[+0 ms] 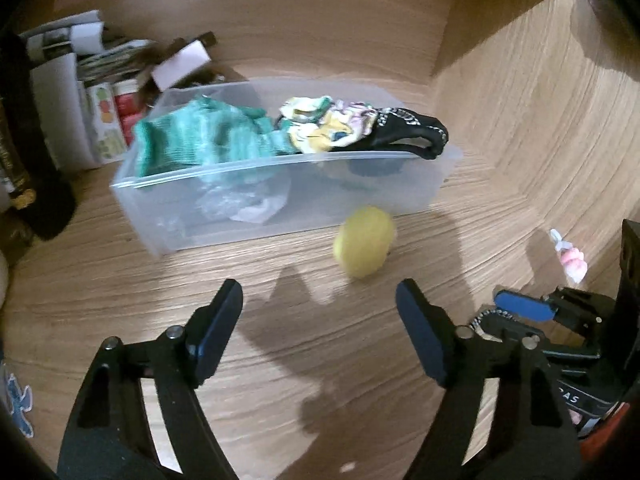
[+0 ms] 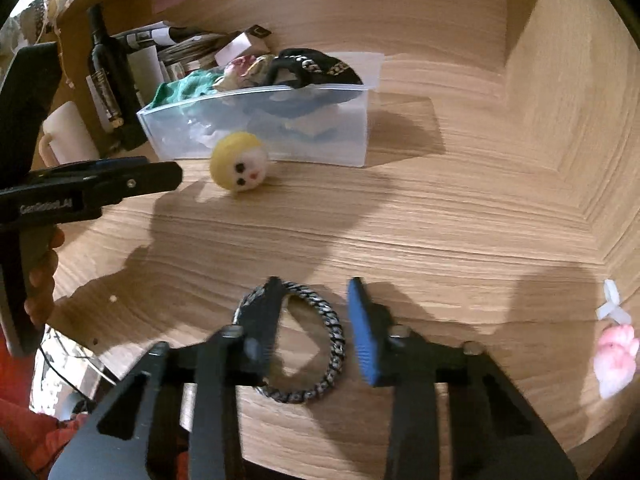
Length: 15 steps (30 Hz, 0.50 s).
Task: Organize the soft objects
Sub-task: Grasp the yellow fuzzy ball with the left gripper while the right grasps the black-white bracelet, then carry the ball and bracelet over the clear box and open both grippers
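Note:
A yellow soft ball (image 1: 364, 240) with a white face (image 2: 240, 162) lies on the wooden desk just in front of a clear plastic bin (image 1: 360, 192) (image 2: 320, 140). The bin holds a green cloth (image 1: 200, 136), a patterned cloth (image 1: 320, 124) and a black band (image 1: 408, 132). My left gripper (image 1: 320, 292) is open, short of the ball, with nothing between its fingers. My right gripper (image 2: 314, 292) points down over a grey braided ring (image 2: 316, 348) lying flat. The ring's right side lies between the jaws, and the pads do not visibly press it.
A small pink soft toy (image 2: 616, 356) (image 1: 574, 264) lies by the right wooden wall. A dark bottle (image 2: 108, 76), a white mug (image 2: 68, 136) and stacked boxes and papers (image 1: 80, 92) crowd the back left. A hand (image 2: 40, 280) holds the left gripper's handle.

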Available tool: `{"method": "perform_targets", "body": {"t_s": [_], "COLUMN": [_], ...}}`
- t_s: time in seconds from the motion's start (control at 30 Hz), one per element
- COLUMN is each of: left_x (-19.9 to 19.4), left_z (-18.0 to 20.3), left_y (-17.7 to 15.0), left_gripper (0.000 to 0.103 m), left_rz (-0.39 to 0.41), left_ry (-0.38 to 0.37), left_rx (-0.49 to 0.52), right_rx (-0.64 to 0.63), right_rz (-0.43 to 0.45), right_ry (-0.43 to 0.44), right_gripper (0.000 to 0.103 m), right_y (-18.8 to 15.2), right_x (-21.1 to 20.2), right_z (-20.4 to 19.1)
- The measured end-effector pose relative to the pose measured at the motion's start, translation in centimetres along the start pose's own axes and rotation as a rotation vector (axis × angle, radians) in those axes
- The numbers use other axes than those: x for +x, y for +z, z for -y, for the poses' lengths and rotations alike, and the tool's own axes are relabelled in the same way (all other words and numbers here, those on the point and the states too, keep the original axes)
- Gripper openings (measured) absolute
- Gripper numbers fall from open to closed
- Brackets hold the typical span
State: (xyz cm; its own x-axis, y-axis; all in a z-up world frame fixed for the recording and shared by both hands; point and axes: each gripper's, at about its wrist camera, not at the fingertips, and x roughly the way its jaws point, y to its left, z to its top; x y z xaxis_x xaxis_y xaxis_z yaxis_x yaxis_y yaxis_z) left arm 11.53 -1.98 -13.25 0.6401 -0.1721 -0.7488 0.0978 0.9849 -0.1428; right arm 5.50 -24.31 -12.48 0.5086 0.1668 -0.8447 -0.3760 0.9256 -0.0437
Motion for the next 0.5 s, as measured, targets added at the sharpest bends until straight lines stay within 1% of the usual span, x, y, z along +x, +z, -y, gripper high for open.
{"method": "perform_targets", "body": {"t_s": [0.03,0.07,0.1,0.2,0.33,0.37,0.4,0.43,0.47,0.5], "left_x": [0.4,0.8,1.3,2.2,2.8,3.0,3.2,3.6,3.9,4.2], "left_z": [0.2,0.3,0.6,1.0,1.8,1.9,2.1,1.9,1.7,1.8], "left_y": [0.2,0.4,0.7,1.3,1.9,2.0,2.2,2.4,2.6,2.7], "left_gripper": [0.068,0.063,0.060,0.058,0.057,0.055,0.049,0.046,0.039,0.036], "left_rz": [-0.007,-0.015,-0.026,-0.036,-0.026,-0.024,-0.025,-0.030,-0.037,-0.044], "left_ry": [-0.006,-0.010,-0.017,-0.025,-0.026,-0.025,-0.024,-0.028,-0.034,-0.043], "left_rx": [0.001,0.004,0.007,0.011,0.033,0.037,0.042,0.046,0.047,0.046], "right_rx": [0.004,0.011,0.019,0.038,0.053,0.054,0.052,0.048,0.047,0.045], "right_rz": [0.004,0.010,0.015,0.039,0.079,0.090,0.098,0.110,0.118,0.128], "right_ry": [-0.006,-0.011,-0.015,-0.031,-0.032,-0.031,-0.032,-0.034,-0.033,-0.029], "right_gripper": [0.016,0.011,0.009,0.007,0.006,0.006,0.006,0.006,0.006,0.006], "right_y": [0.0,0.0,0.0,0.3,0.9,1.1,1.3,1.5,1.8,2.0], "right_x": [0.0,0.0,0.1,0.0,-0.6,-0.8,-1.0,-1.1,-1.2,-1.3], "right_z": [0.2,0.4,0.6,1.2,1.8,1.8,1.9,1.9,1.9,1.8]}}
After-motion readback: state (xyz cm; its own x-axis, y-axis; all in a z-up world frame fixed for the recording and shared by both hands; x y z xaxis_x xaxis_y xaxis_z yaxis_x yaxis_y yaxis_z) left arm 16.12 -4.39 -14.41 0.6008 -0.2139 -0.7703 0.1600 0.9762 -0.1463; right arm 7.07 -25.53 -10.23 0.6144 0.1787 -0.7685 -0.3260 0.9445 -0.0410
